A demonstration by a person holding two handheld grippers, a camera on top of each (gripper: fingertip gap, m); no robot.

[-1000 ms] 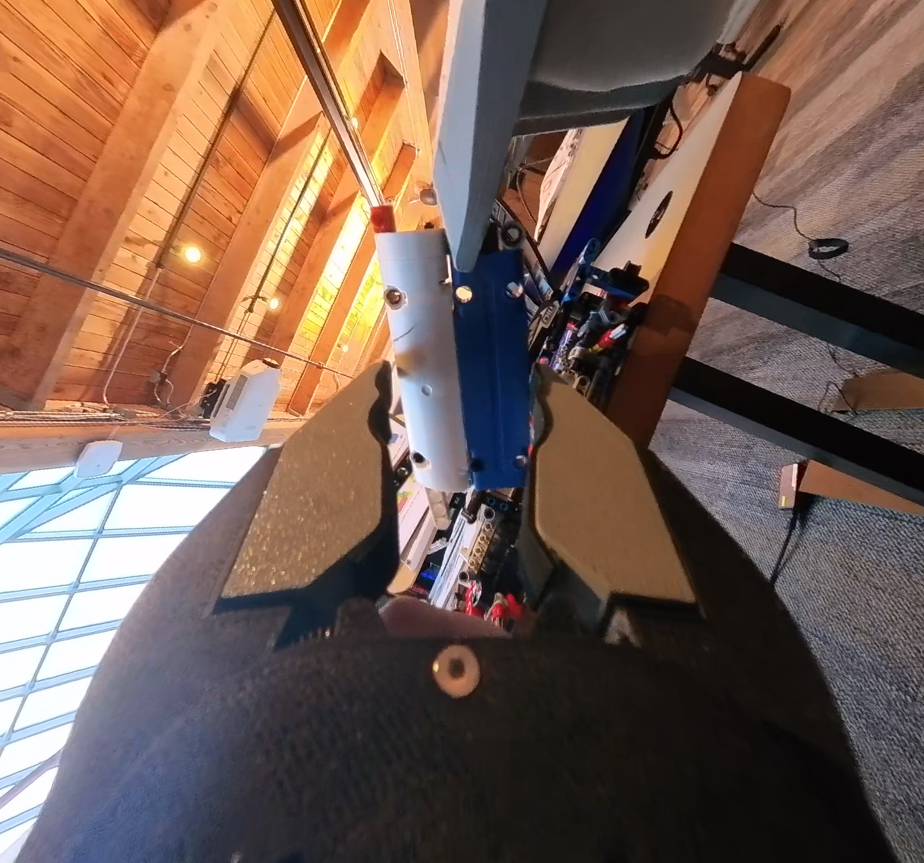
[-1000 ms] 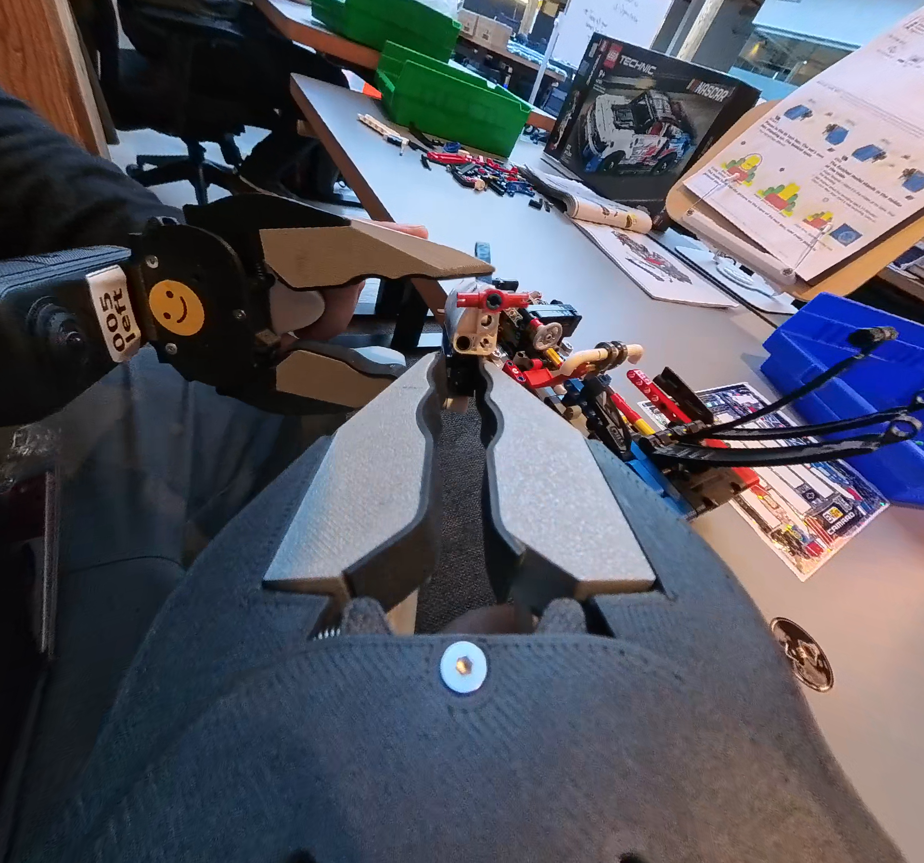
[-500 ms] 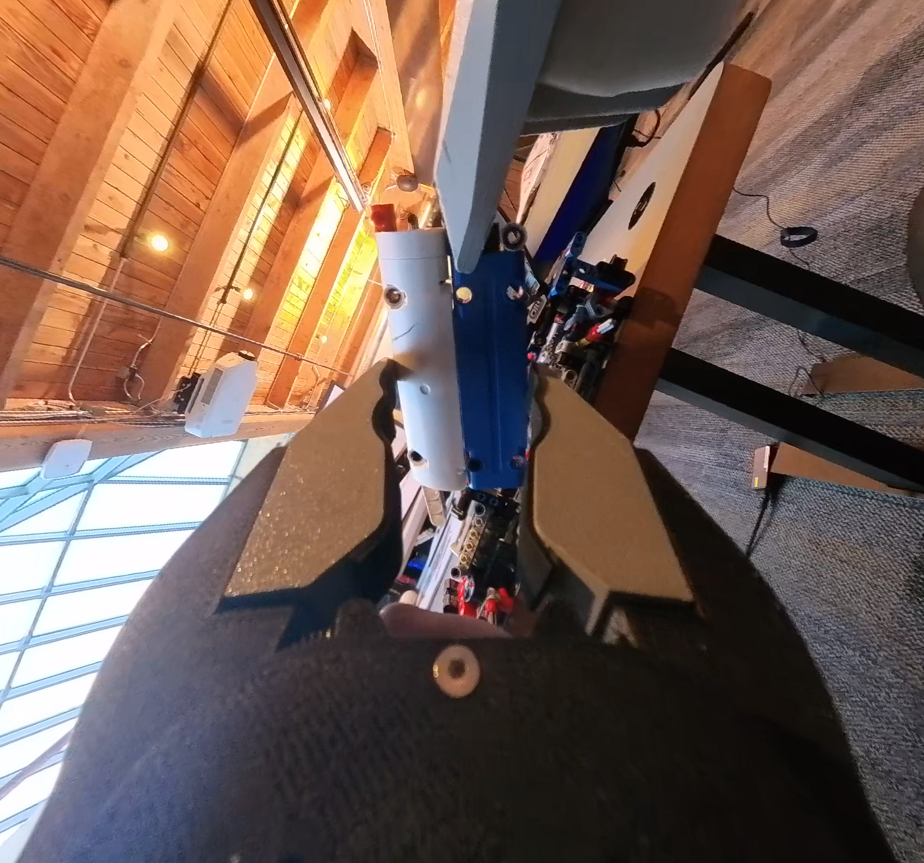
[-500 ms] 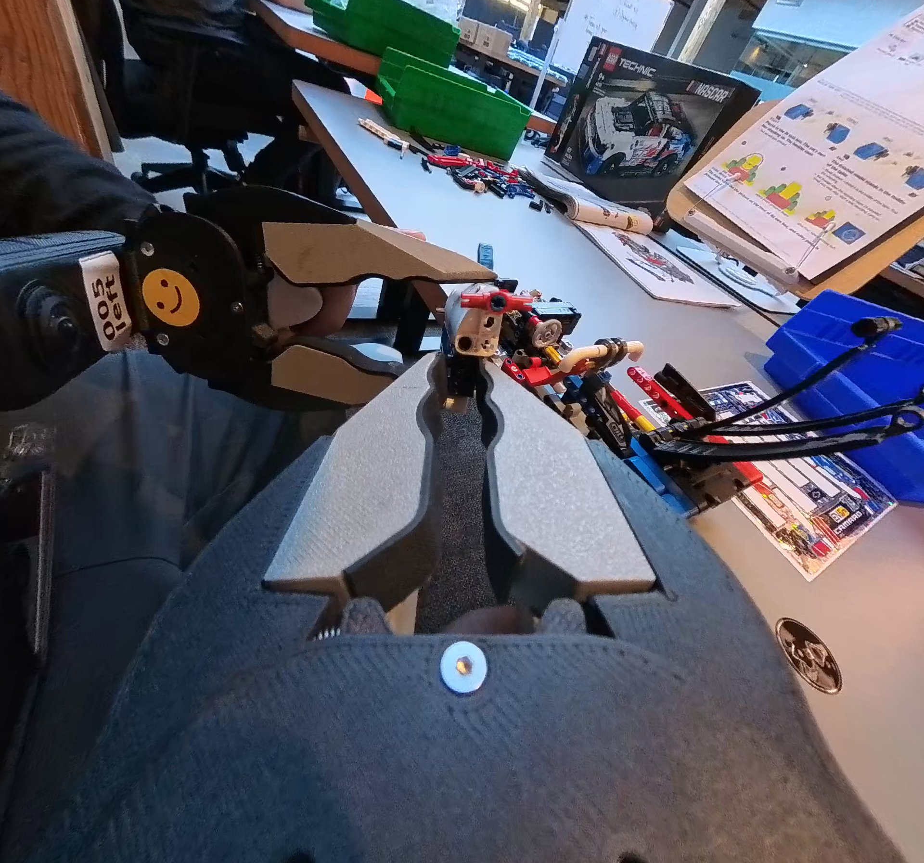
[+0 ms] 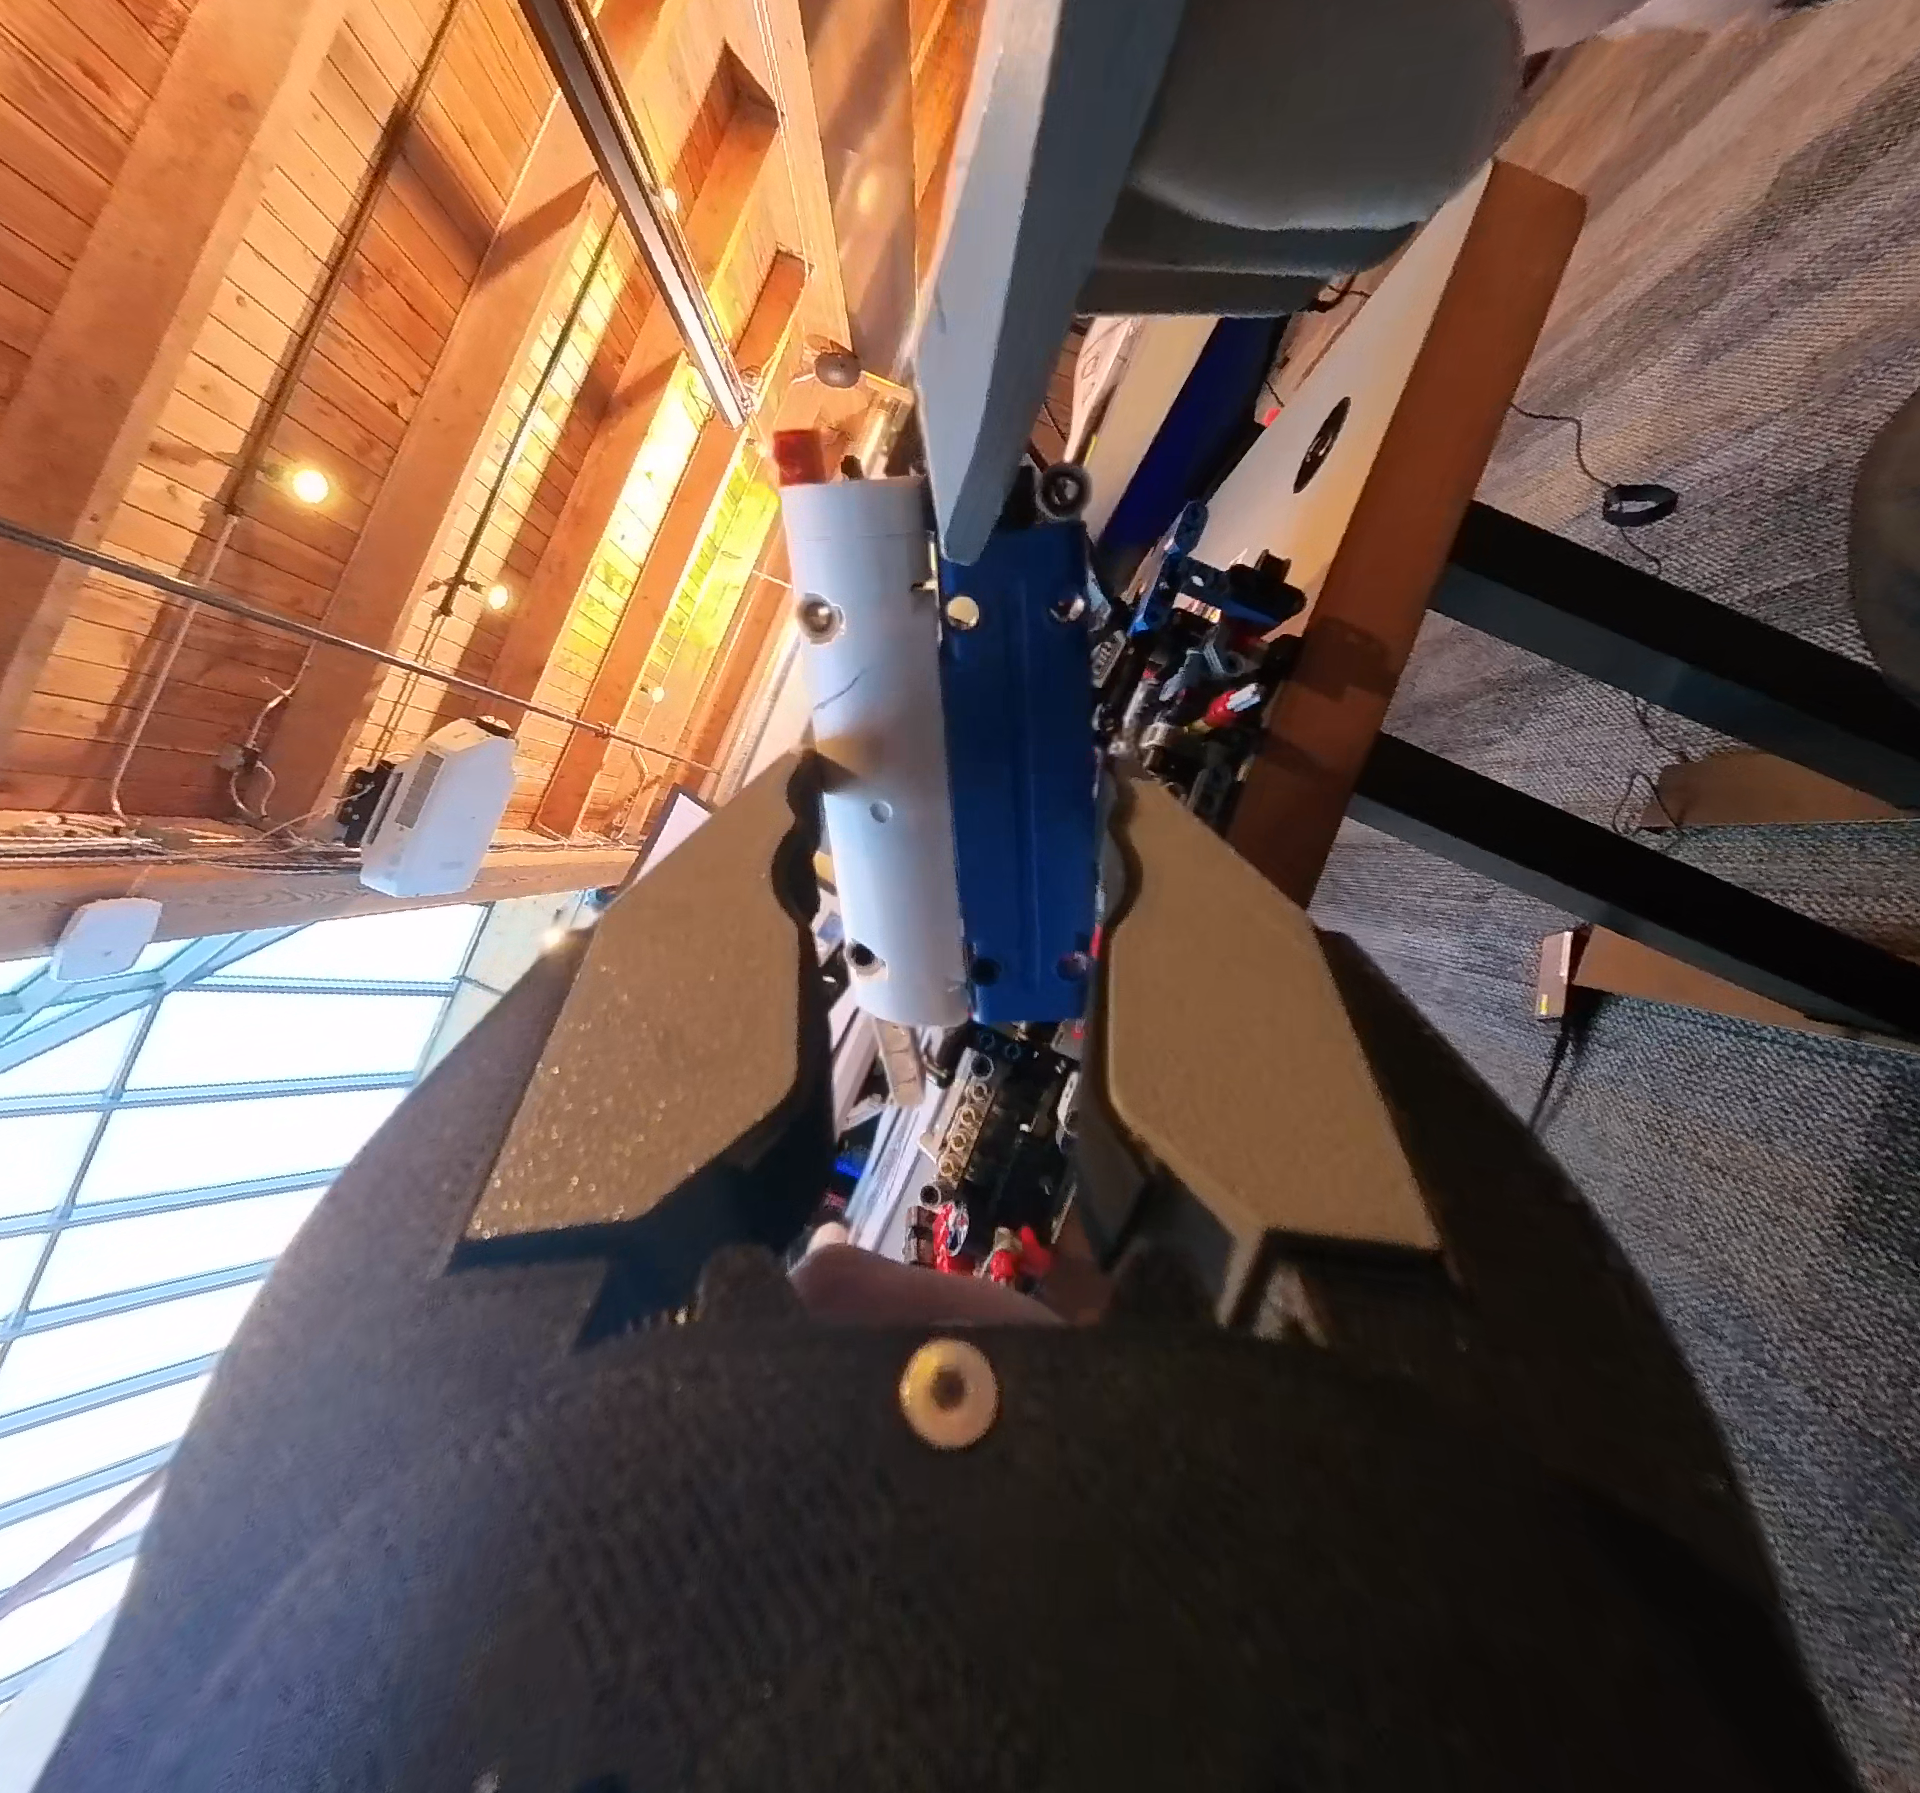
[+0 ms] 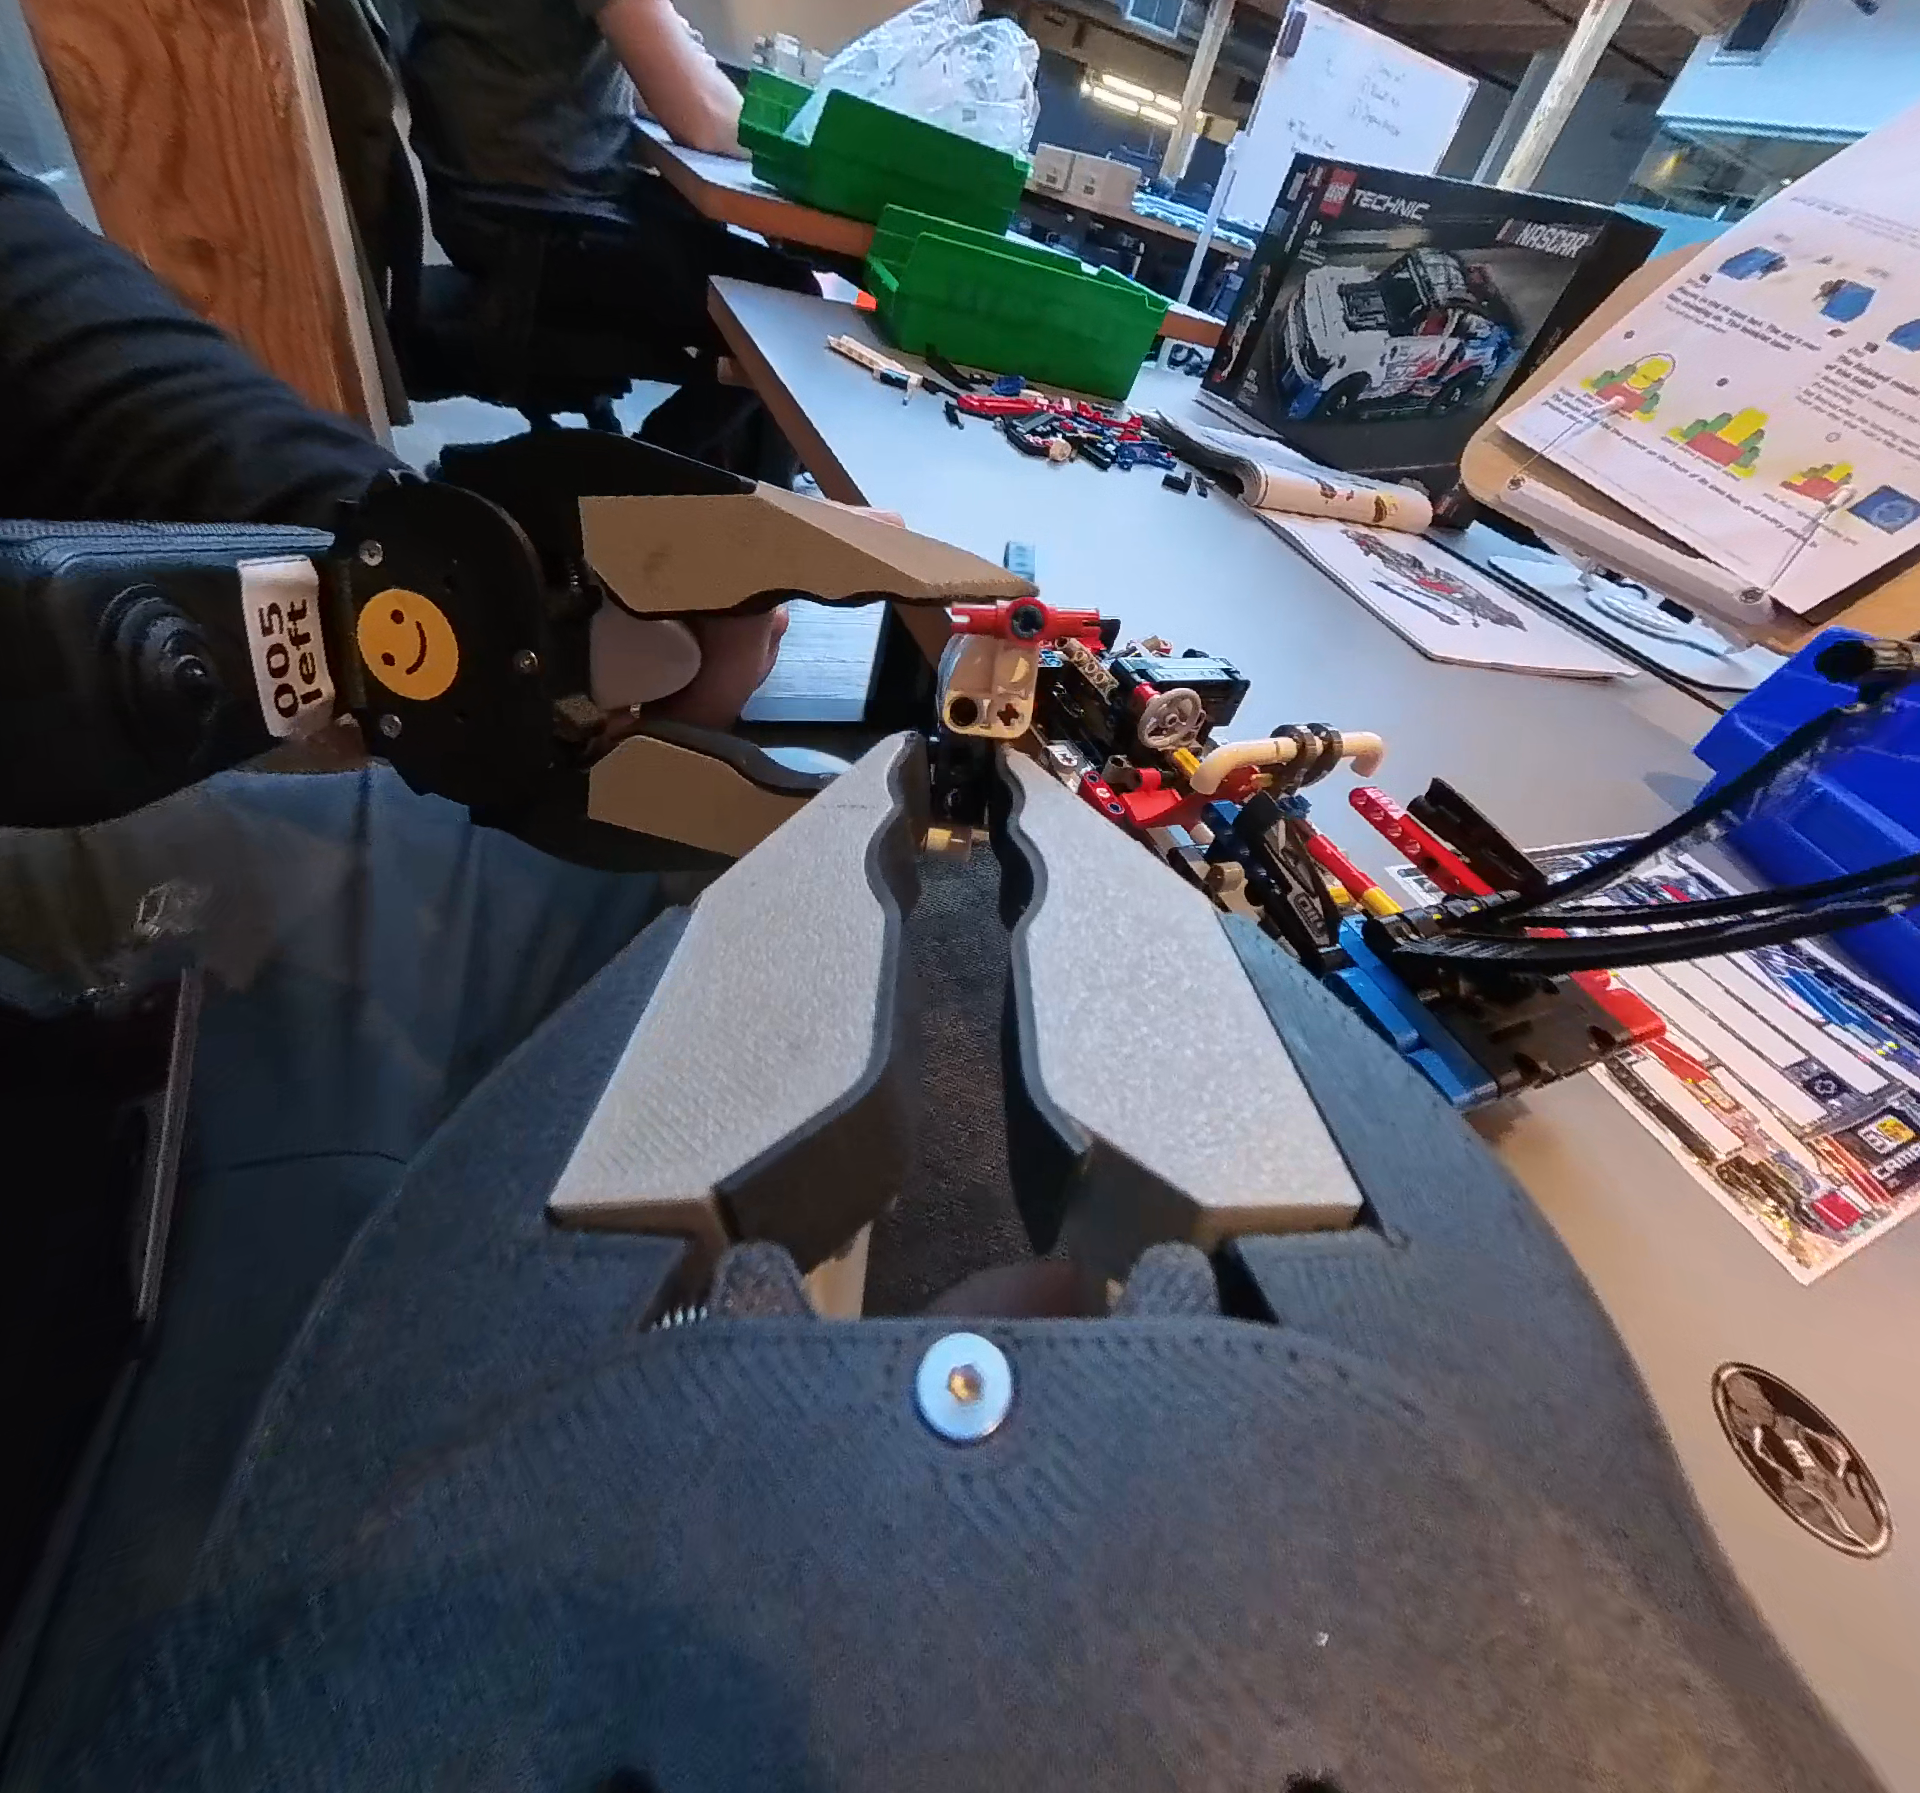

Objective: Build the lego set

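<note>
Your model (image 6: 1143, 767) hangs off the table (image 6: 1247, 621) edge, floor open below. Your right gripper (image 6: 956, 808) pinches its black end. Your left gripper (image 5: 961, 808) gapes around the underside; contact unclear.

Daylight is blowing out the skylight (image 5: 156, 1068) while warm lamps are glowing on wood; wide-angle bending is curving edges, and a smoothed patch is covering the right view's top.

Bare table (image 6: 1195, 600) lies open beyond the model (image 6: 1247, 808); a blue bin (image 6: 1829, 808) blocks the right, the left gripper (image 6: 821, 683) crowds its near end.
</note>
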